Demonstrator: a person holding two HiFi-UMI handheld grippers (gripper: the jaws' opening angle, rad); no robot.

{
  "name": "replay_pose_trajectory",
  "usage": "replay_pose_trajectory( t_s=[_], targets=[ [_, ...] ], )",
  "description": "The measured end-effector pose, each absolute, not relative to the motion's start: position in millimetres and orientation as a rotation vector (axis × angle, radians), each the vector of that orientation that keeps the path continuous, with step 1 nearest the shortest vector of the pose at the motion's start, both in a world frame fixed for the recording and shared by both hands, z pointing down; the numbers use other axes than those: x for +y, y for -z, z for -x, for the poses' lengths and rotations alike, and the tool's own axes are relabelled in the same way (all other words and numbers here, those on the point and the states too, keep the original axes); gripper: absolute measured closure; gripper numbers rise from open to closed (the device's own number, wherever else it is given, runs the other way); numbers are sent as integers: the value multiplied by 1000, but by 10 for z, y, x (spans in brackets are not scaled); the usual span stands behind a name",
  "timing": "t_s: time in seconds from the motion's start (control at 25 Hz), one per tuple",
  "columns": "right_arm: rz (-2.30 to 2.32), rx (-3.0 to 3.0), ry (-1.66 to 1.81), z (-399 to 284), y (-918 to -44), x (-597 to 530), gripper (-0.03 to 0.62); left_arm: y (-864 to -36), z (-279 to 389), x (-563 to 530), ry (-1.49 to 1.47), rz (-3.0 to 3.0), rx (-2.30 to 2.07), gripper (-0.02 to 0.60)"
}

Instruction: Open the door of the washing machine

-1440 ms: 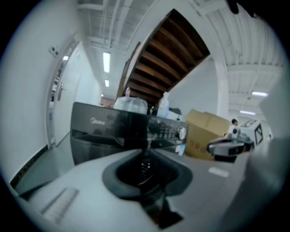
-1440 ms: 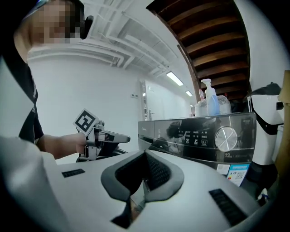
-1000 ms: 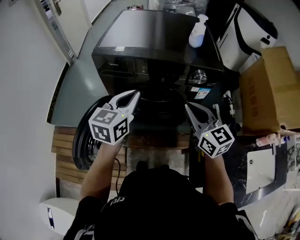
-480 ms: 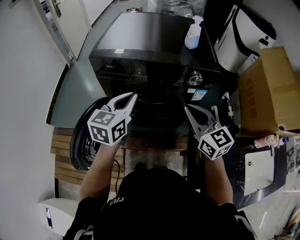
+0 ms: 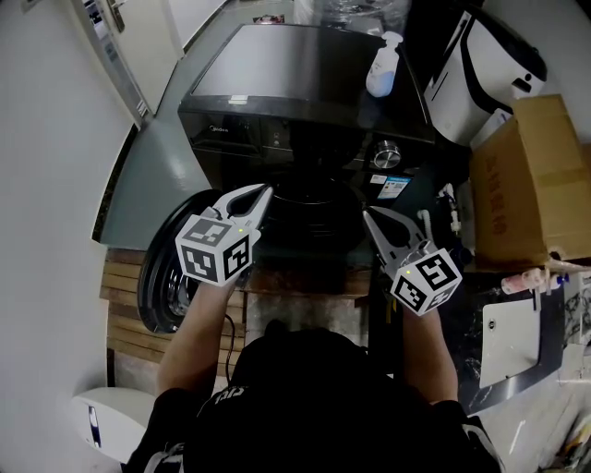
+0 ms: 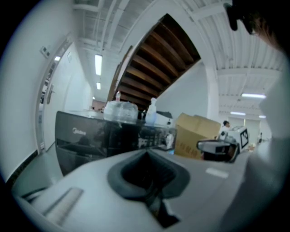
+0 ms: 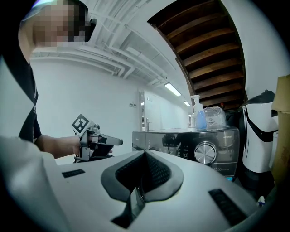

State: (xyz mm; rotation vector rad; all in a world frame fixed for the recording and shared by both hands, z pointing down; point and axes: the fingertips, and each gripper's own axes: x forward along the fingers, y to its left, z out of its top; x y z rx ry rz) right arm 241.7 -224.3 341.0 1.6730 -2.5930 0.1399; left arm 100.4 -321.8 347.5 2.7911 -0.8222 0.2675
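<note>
Standing wide to the left, the round dark door point(image 5: 164, 282) of the black washing machine point(image 5: 305, 83) looked already open, left tool point(image 5: 265, 190) and right tool point(image 5: 368, 213) pressed together, empty.

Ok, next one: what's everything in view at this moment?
washing machine: one, black, centre, facing the person
washing machine door: one, black, round, swung open to the left in the head view
control knob: one, silver, right end of the front panel
spray bottle: one, white, on the machine's top
clear plastic item: one, clear, on the machine's top at the back
cardboard box: one, brown, right of the machine
white appliance: one, black-trimmed, behind the box
wooden slats: several, pale brown, floor under the door
left gripper: one, white, shut, empty, in front of the machine
right gripper: one, white, shut, empty, below the knob
</note>
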Motion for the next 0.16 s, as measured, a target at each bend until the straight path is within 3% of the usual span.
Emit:
replay_pose_trajectory(
  t_s=[0.16],
  targets=[
    [-1658,-2602,-123,-2402,-3391,-2245,603,-3475,-1016,-3221,-280,-2795,-838,574]
  ],
)
